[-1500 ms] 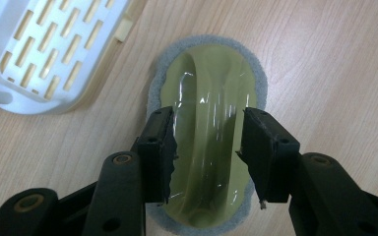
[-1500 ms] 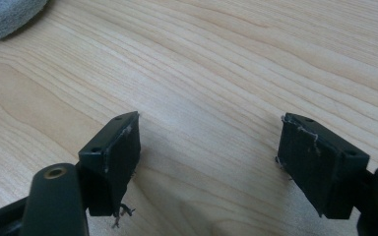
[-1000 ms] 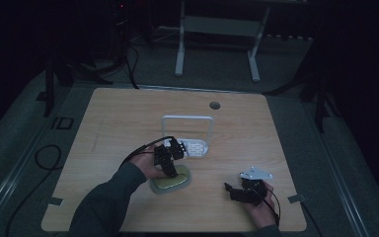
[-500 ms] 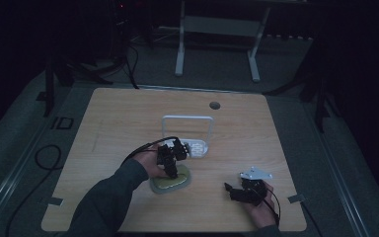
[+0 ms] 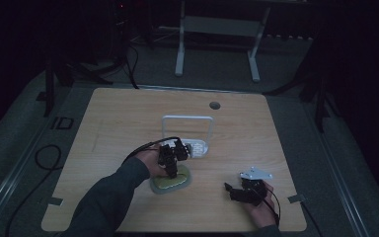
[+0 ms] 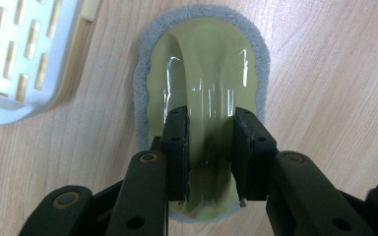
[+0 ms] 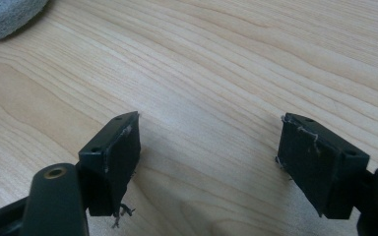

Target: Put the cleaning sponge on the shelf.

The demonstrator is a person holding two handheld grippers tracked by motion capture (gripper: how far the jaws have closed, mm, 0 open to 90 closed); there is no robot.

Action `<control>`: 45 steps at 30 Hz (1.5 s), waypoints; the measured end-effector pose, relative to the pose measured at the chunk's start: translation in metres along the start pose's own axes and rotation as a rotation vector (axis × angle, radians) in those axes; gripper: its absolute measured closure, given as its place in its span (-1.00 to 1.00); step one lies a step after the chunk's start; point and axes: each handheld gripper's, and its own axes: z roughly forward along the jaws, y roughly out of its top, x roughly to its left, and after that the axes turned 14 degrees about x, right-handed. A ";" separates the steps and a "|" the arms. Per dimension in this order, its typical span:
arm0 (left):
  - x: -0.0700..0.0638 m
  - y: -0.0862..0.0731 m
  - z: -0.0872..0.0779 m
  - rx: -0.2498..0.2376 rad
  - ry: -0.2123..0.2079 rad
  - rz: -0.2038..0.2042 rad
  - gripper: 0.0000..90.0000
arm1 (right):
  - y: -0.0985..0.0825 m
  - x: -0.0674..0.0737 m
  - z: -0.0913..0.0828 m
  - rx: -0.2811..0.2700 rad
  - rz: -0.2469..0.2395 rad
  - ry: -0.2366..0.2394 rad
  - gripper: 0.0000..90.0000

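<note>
left tool (image 6: pixel 210 157) closing on sponge handle (image 6: pixel 209 93) (rack (image 5: pixel 187 129) overhead) — right tool (image 7: pixel 209 167) wide

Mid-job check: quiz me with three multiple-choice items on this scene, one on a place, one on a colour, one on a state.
1. Where is the left gripper?
A. over the scrubber
B. inside the rack
C. at the table's far edge

2. What colour is the scrubber handle?
A. red
B. pale yellow-green
C. blue

3. How stand the right gripper jaws?
A. clamped on a sponge
C. open, nothing between
B. shut tight

Answers: 1 A, its jaws, just closing, straddle the handle beside the white rack. 2 B, glossy yellow-green above a grey pad. 3 C, bare table shows between them.
</note>
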 end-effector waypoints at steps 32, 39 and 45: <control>0.005 -0.004 -0.018 -0.072 0.098 0.044 0.59 | 0.000 0.000 0.000 -0.001 -0.002 -0.001 -0.47; 0.006 -0.003 -0.022 -0.085 0.146 0.065 0.59 | 0.000 0.000 0.000 -0.001 -0.002 -0.001 -0.47; 0.006 -0.003 -0.026 -0.118 0.192 0.079 0.59 | 0.000 0.000 0.000 -0.001 0.001 0.000 -0.47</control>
